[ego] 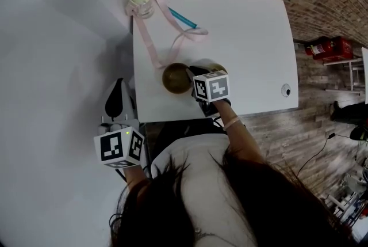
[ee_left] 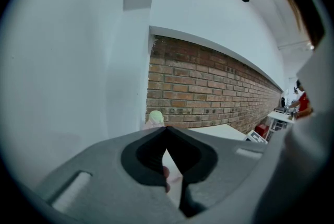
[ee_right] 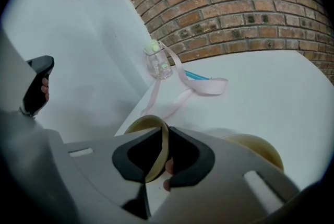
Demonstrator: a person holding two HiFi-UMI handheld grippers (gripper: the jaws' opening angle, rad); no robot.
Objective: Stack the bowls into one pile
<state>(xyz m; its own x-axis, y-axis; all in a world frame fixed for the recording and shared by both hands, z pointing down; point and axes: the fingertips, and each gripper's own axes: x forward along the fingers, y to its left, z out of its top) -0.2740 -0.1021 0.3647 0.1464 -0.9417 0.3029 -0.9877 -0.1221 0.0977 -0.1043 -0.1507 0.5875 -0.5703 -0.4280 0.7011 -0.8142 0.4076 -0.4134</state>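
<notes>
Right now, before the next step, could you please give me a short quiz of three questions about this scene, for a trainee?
1. True or false: the right gripper is shut on the rim of a bowl.
2. Where is the other bowl?
A. on the table, beside the gripped one
B. stacked inside the gripped one
C. on the floor
3. Fill in: the jaws of the left gripper are ____, with nothing between them.

Key: 1 true; 2 A; 3 together.
</notes>
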